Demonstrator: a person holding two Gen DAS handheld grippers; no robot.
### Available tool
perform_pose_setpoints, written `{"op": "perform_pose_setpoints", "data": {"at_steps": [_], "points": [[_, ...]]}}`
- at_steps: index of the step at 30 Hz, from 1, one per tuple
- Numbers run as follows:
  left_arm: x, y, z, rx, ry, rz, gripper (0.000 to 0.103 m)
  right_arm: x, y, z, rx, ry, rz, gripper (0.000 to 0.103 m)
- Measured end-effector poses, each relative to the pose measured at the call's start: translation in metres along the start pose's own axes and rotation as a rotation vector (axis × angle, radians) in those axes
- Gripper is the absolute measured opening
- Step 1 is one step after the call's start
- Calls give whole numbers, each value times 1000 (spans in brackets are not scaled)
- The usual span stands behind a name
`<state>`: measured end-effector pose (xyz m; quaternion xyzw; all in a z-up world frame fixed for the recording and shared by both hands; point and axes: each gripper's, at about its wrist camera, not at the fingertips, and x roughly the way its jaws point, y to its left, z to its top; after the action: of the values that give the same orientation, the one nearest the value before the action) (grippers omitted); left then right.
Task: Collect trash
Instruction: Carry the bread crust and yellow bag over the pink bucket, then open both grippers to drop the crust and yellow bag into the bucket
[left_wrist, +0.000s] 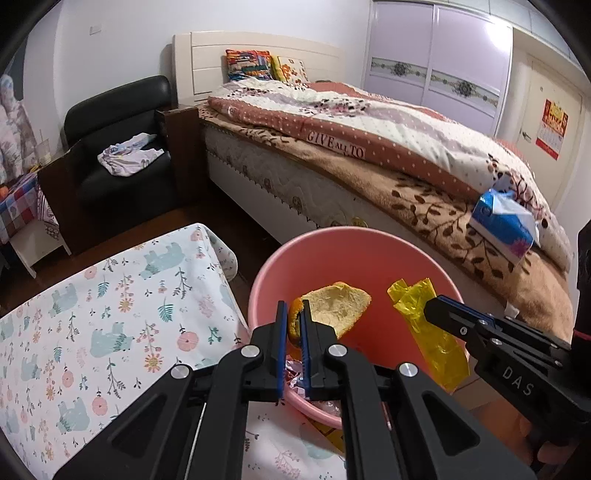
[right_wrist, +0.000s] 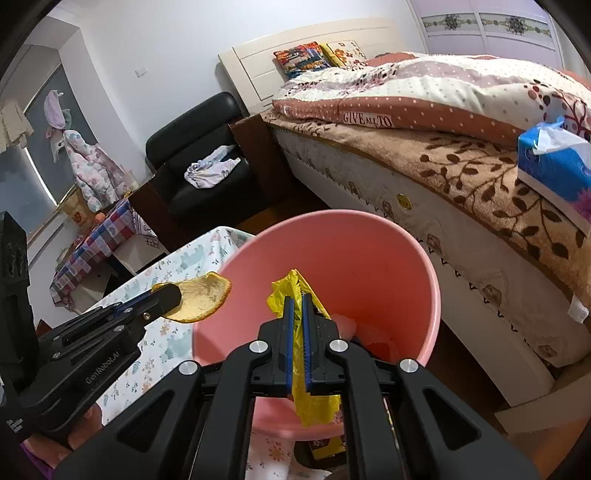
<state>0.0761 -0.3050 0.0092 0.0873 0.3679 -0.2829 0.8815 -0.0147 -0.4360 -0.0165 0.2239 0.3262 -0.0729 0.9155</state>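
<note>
A pink bin (left_wrist: 325, 243) (right_wrist: 369, 236) stands between the table and the bed. My left gripper (left_wrist: 294, 308) is shut on a piece of orange peel (left_wrist: 340, 306) and holds it over the bin's mouth. In the right wrist view that peel (right_wrist: 201, 301) hangs at the bin's left rim from the left gripper (right_wrist: 173, 295). My right gripper (right_wrist: 295, 301) is shut on a crumpled yellow plastic wrapper (right_wrist: 288, 288) above the bin. The wrapper (left_wrist: 428, 332) dangles from the right gripper (left_wrist: 430, 308) in the left wrist view. Scraps of paper and plastic lie on the bin's bottom.
A table with a floral bear cloth (left_wrist: 110, 314) (right_wrist: 173, 266) sits left of the bin. The bed (left_wrist: 369, 166) (right_wrist: 461, 177) runs along the right, with a blue tissue pack (left_wrist: 504, 221) (right_wrist: 554, 170) at its edge. A black armchair (left_wrist: 122, 147) stands behind.
</note>
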Motion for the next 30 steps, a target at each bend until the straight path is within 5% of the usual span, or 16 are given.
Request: {"op": "perform_pose_setpoints", "data": {"at_steps": [24, 30], "points": [[29, -17, -9, 25, 65, -6, 6, 16, -14, -7, 16, 44, -19, 4], [31, -15, -11, 9, 74, -9, 21, 22, -18, -7, 32, 61, -23, 5]]}}
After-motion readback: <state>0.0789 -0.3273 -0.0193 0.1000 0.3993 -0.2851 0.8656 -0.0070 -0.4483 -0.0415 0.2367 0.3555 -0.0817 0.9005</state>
